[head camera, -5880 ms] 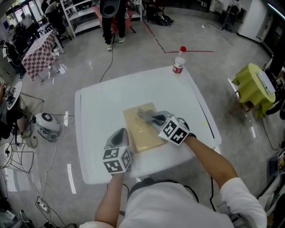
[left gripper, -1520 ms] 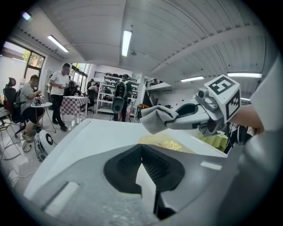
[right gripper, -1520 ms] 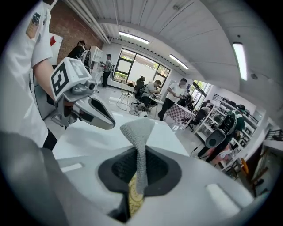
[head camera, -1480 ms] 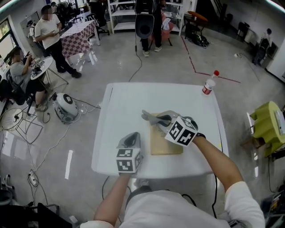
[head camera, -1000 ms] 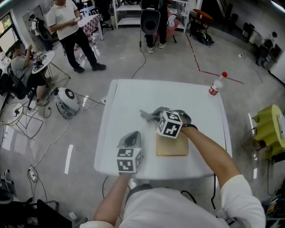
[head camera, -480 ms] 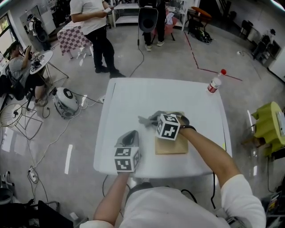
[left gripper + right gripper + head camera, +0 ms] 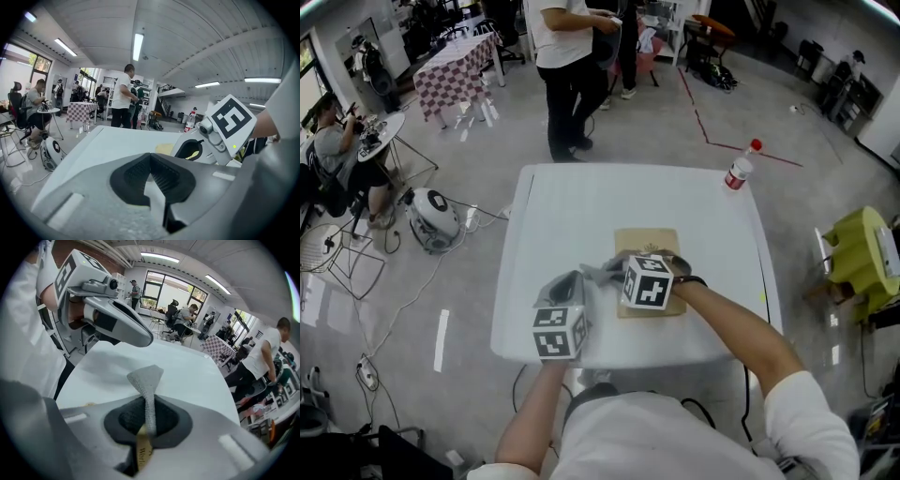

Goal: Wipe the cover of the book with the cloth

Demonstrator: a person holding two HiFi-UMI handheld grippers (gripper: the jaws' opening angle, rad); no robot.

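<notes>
A tan book [image 7: 651,246] lies on the white table [image 7: 572,206], right of the middle. My right gripper [image 7: 598,273] hovers over the book's near left corner, shut on a grey cloth [image 7: 592,272] that sticks out to the left. In the right gripper view the cloth [image 7: 146,380] stands pinched between the pads, with a strip of the book cover [image 7: 142,453] below. My left gripper [image 7: 571,281] sits just left of the book, shut and holding nothing. Its own view shows its jaws [image 7: 151,157] closed, the right gripper [image 7: 220,131] ahead and the book [image 7: 164,148] beyond.
A water bottle with a red cap [image 7: 737,169] stands at the table's far right corner. A person [image 7: 572,56] stands by the far left edge. A yellow-green chair [image 7: 861,251] is on the right, a round floor device [image 7: 431,211] on the left.
My right gripper has drawn the cloth toward the near left across the book, uncovering the far part of the cover. The left gripper barely moved. A person walked up to the table's far side.
</notes>
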